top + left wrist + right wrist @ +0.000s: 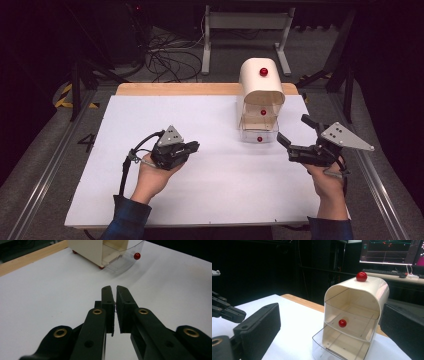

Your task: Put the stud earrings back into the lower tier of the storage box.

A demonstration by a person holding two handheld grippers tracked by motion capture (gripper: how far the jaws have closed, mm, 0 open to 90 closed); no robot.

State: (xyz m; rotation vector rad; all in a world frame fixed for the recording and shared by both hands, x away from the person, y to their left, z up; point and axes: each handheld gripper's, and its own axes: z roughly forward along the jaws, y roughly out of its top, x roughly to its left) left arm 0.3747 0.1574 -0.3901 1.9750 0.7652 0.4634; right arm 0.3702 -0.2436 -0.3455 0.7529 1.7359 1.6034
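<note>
Drawer box: bottom drawer out, empty; left gripper closed, right gripper wide, both empty

The high view looks forward and down over the whole surface; each gripper view sits low, the left facing the drawer box at 12 o'clock farther off, the right close to it
</note>
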